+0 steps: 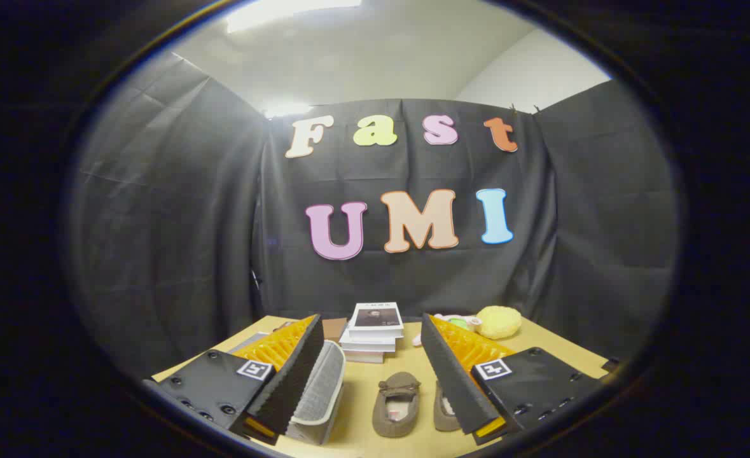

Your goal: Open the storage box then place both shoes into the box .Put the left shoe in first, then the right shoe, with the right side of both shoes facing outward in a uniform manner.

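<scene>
The hand-held gripper (375, 375) hovers with fingers spread wide and empty above the bench (553, 346). Two soft brown shoes (397, 403) lie side by side between the fingers, right of the white storage box (320, 391), its lid apparently closed. The shoes look light and pliable, best pinched at the heel collar.

A single fisheye view is taken from the hand-held tool (371, 375), looking forward along its two spread orange-and-black fingers (298, 375). The camera is held low and close above the pale wooden surface (540, 346), facing the booth's black cloth wall (177, 222).
</scene>
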`<action>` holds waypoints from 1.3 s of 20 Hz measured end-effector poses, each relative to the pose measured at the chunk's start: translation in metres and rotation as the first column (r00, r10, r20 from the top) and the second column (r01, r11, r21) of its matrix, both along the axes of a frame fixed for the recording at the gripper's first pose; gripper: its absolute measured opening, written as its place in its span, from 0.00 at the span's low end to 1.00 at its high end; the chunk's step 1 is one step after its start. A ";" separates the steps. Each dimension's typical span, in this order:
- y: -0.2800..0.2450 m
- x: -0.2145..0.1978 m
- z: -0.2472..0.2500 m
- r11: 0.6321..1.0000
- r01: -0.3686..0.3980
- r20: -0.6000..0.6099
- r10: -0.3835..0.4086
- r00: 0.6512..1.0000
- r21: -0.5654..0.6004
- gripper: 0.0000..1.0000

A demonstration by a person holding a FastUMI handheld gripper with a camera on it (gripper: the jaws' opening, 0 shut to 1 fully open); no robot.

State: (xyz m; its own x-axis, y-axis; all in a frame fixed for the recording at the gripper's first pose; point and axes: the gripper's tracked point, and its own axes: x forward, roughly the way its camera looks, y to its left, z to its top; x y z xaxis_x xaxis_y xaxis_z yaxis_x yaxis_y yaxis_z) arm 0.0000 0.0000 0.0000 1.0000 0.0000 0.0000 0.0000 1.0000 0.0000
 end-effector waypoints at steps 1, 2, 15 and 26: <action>0.000 0.000 -0.002 1.000 0.005 -0.001 -0.005 1.000 0.007 0.99; 0.002 0.000 -0.002 1.000 0.007 0.002 -0.007 1.000 0.012 0.99; 0.027 0.023 -0.007 1.000 -0.020 0.011 0.020 1.000 0.019 0.99; 0.053 0.023 0.005 0.921 -0.064 0.100 0.028 0.995 0.383 0.97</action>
State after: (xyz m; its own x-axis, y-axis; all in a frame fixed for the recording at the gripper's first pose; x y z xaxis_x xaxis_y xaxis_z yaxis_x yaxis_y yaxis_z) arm 0.0230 0.0526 0.0051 0.9946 0.0275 0.0999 -0.0640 0.9214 0.3833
